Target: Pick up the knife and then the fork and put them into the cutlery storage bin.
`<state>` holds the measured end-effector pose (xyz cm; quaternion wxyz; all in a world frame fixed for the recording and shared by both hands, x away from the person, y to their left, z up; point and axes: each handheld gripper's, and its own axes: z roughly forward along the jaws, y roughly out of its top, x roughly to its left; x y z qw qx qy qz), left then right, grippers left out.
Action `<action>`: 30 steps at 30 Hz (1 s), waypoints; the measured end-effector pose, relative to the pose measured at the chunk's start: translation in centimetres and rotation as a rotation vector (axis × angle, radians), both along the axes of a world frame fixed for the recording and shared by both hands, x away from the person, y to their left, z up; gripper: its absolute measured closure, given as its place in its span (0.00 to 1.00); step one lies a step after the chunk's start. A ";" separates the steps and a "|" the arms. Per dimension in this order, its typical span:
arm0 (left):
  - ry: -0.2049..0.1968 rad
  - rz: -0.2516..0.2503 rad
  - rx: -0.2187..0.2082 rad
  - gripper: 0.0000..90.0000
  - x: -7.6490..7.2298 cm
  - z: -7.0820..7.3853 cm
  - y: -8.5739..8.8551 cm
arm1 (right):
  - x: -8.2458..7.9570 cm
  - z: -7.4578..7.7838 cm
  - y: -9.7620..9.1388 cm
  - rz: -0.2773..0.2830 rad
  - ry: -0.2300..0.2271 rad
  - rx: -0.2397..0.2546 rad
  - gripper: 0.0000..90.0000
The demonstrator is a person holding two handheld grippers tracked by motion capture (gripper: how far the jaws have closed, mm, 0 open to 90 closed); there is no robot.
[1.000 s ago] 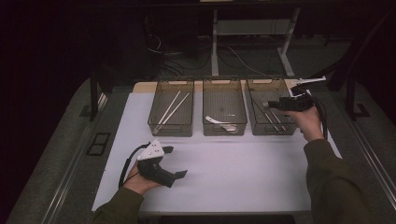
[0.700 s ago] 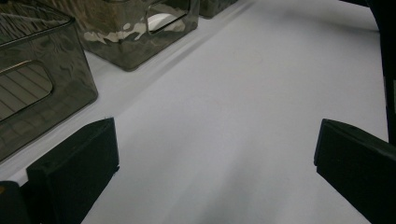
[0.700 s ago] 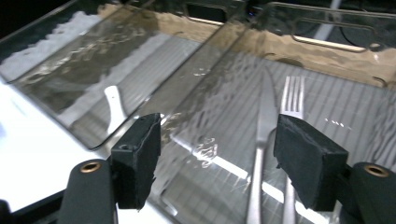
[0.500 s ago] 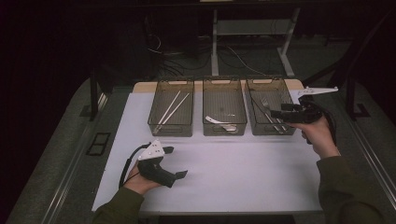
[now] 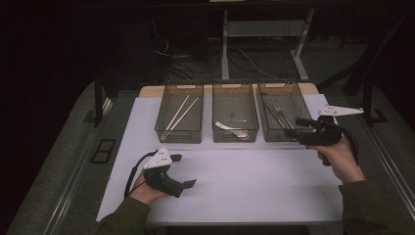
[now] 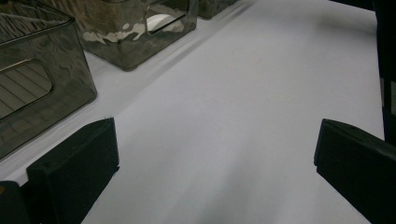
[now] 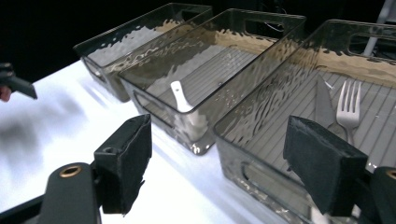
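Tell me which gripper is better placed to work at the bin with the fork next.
Right. The right gripper hangs open beside the right bin that holds the fork, jaws empty, having just been opening. The left gripper rests open on the white table, away from the bins.

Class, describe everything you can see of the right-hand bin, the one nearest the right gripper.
The right-hand bin is a smoky, see-through plastic tray, oblong, with rippled walls, a ribbed floor and cut-out handle slots at its ends. It stands upright on the white table sheet, last in a row of three, apart from its neighbour. Inside lie a metal fork and a knife, side by side. The right gripper, jaws open, is beside its near right corner, holding nothing.
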<state>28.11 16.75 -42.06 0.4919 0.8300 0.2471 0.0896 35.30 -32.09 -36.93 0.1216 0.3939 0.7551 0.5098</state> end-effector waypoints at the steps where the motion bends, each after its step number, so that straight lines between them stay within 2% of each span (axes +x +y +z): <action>1: -0.001 -0.002 0.001 0.00 0.0 0.0 0.0 | -0.2 -0.1 0.1 0.004 -0.003 -0.004 0.26; 9: 0.001 -0.006 0.005 0.00 -0.1 0.0 0.1 | -2.4 -0.9 0.8 0.045 -0.009 -0.035 0.24; 19: 0.001 -0.008 -0.003 0.00 -0.2 0.0 0.1 | -4.7 -2.1 1.4 0.081 -0.016 -0.049 0.22; 23: -0.001 -0.008 -0.004 0.00 -0.2 0.0 0.1 | -5.6 -2.8 1.6 0.082 -0.029 -0.050 0.21; 30: -0.002 -0.008 -0.005 0.00 -0.2 0.0 0.1 | -7.1 -4.1 1.7 0.060 -0.032 -0.088 0.19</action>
